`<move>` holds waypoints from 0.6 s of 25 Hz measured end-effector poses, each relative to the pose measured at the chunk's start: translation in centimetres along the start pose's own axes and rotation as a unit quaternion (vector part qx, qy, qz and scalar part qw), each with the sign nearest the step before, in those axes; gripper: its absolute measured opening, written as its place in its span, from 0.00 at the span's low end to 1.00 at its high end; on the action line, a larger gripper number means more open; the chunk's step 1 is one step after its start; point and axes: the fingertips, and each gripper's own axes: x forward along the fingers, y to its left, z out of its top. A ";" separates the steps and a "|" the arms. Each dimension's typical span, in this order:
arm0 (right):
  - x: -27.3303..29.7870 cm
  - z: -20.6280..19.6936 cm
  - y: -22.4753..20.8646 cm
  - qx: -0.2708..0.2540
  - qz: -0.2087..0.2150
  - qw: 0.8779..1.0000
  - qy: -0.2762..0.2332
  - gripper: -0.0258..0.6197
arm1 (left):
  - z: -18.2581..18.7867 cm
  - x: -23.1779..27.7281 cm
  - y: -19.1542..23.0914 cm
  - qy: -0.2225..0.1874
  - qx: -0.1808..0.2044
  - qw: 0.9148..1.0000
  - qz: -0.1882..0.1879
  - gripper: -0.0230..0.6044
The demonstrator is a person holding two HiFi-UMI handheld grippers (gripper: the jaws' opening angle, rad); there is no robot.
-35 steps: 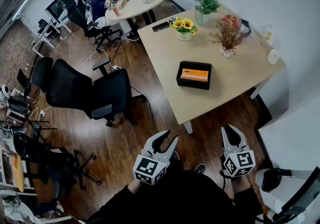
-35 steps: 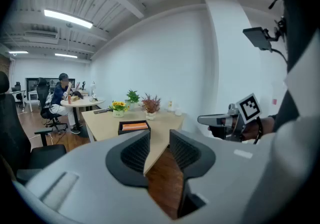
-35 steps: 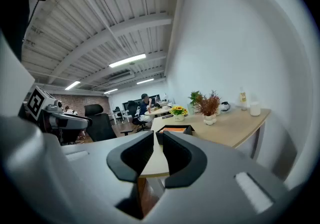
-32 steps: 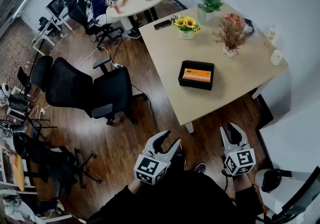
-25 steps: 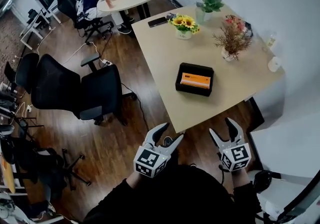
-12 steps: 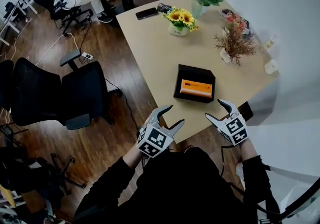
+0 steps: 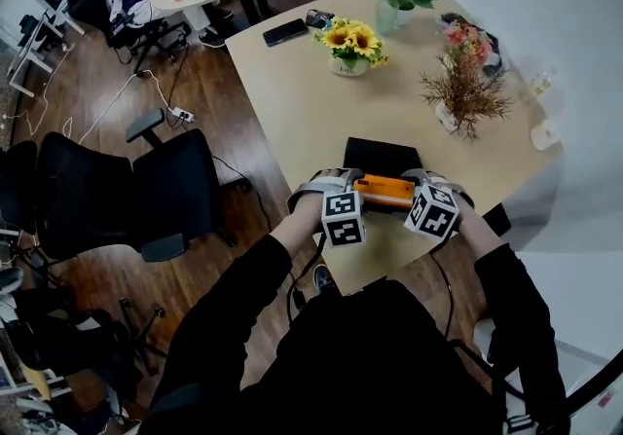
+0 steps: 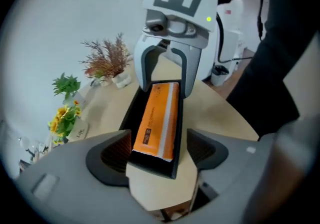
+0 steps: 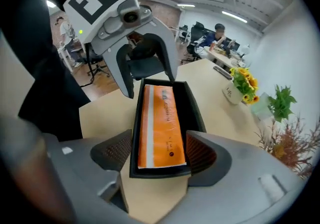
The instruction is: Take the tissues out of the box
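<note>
Tissues: the orange pack lies flat in the black box, near the edge of the worktop.
Left gripper: fingers opening wide, one end of the box between them, not squeezed.
Right gripper: the same at the other end, fingers opening wide.
What could go wrong: we think the fingers may pinch the box walls, not the pack, so the box comes up too.
Hard to see: from above, the grippers cover both ends of the box; we cannot tell how tight the pack sits.
</note>
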 end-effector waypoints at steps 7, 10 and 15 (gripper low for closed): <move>1.0 0.0 -0.3 0.014 0.089 0.996 0.004 0.59 | -0.2 2.4 0.2 0.040 0.008 0.989 -0.140 0.58; 1.0 -0.1 -0.6 0.028 0.105 0.994 -0.002 0.59 | -0.3 2.3 0.2 0.032 -0.002 0.987 -0.155 0.58; 0.6 -0.6 -2.0 0.081 0.112 0.990 -0.014 0.52 | -0.2 2.3 0.4 0.029 -0.011 0.985 -0.171 0.59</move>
